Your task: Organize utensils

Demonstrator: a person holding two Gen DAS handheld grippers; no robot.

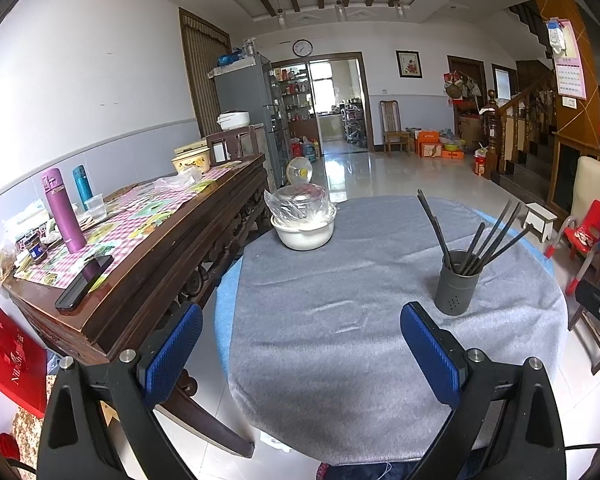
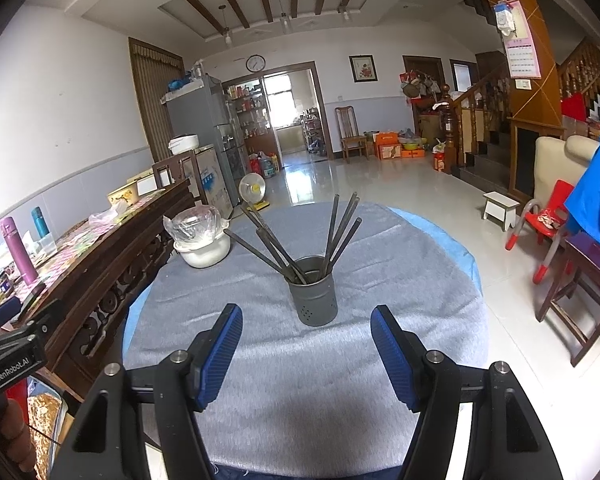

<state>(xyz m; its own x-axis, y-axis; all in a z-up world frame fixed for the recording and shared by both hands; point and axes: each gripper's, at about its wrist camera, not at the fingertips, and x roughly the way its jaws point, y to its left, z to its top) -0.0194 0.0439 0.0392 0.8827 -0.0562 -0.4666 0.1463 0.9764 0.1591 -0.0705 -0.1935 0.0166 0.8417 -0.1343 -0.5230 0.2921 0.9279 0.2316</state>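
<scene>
We hold both sets of jaws spread and empty: the left gripper (image 1: 300, 344) has its blue ribbed pads wide apart over bare cloth, and the right gripper (image 2: 306, 344) is likewise released, with nothing between its pads. Just ahead of the right jaws stands the dark grey perforated metal holder (image 2: 313, 296), upright on the grey felt-covered round table (image 2: 260, 400). All the long dark chopsticks (image 2: 336, 236) we can see already stand inside it, fanned out and leaning. We find none lying loose on the cloth, so we judge the sorting done or nearly so. A white bowl covered with clear plastic (image 1: 303, 228) sits well apart, untouched
</scene>
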